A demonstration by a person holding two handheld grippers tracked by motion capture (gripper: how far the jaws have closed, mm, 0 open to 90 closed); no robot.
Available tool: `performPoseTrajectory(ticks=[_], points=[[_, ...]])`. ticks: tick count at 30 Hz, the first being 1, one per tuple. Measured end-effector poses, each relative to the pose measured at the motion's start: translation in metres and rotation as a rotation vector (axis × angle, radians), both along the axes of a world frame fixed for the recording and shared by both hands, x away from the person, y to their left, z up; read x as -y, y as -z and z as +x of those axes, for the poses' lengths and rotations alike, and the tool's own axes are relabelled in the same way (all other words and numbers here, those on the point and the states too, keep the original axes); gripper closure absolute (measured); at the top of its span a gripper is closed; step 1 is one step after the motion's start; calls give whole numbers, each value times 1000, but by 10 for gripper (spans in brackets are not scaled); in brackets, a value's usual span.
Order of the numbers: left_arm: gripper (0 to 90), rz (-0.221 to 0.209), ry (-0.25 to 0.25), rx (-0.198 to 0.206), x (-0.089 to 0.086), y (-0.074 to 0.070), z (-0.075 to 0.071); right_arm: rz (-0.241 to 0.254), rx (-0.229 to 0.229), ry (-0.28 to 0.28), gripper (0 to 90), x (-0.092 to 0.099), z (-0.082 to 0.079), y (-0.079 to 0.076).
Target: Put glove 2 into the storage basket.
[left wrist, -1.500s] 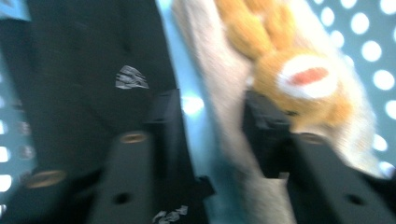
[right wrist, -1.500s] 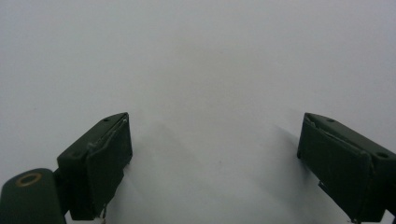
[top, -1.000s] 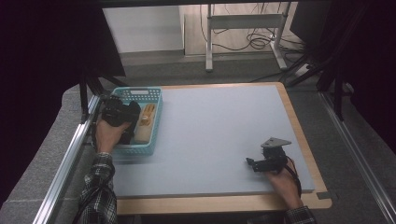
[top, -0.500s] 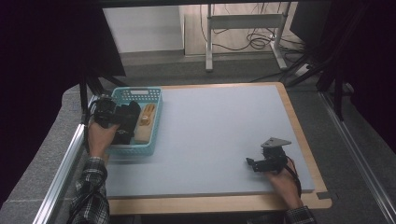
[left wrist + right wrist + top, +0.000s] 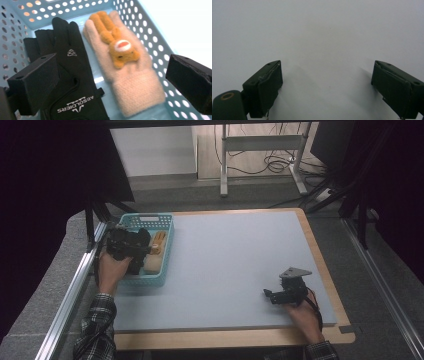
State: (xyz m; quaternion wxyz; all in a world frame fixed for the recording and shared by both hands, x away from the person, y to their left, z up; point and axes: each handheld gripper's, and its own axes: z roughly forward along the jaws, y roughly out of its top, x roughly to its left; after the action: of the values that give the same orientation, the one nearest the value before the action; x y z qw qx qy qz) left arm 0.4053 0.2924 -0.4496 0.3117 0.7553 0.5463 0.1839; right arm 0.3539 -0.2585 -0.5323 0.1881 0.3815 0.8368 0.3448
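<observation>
Left gripper (image 5: 112, 82) jaws wider, lifted.

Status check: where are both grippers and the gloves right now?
Left gripper open, jaws just opened, over basket. Black glove and cream glove lie inside, released. Right gripper open, idle on mat.

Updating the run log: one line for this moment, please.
left gripper: open, just opened, over black glove and cream knitted glove | holder: perforated turquoise plastic basket | right gripper: open, nothing held

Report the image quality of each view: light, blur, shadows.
High view: dark surroundings, grey mat evenly lit, fairly sharp. Left gripper view: bright, cream glove slightly soft, black glove lettering readable, basket lit. Right gripper view: soft shadows beside the jaws on the plain mat.
</observation>
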Motion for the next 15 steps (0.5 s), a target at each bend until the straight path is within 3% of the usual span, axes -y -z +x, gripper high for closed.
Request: performPoseTrajectory(ticks=[8,15], points=[[2,-16,32,16,10,-2,-9,0,0,0,99,0,0,0],[2,-55,92,37,27,-2,-19,0,0,0,99,0,0,0]])
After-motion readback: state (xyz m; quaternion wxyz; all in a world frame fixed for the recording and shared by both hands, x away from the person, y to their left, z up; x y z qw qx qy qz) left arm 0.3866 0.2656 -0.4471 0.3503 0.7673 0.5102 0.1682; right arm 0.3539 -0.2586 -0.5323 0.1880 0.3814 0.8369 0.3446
